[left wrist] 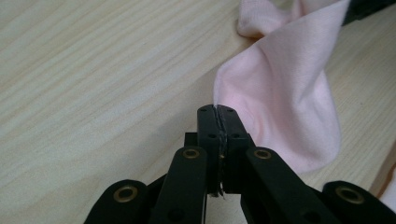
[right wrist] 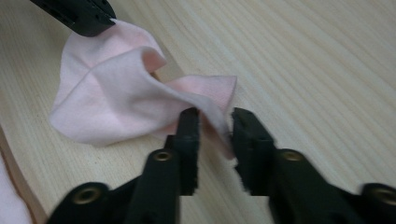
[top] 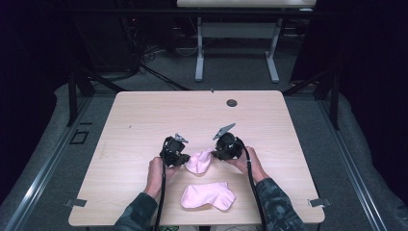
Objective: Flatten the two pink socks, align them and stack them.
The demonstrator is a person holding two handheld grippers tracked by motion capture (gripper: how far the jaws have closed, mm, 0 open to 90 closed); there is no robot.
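Left hand-held gripper: jaws pressed together, pinching the edge of the pink sock; in the high view it sits left of that sock, held in the person's left hand.
Right hand-held gripper: jaws spread a little, with a fold of the same pink sock lying between them; whether the pads touch the cloth cannot be told. In the high view it sits just right of the sock, held in the right hand.
Pink sock: crumpled, between the two hand-held grippers, at the middle of the desk towards its near half.
Second pink sock: lies flat on the desk, nearer the person, apart from both grippers.
Desk: light wood grain, with a round cable hole at the far edge.
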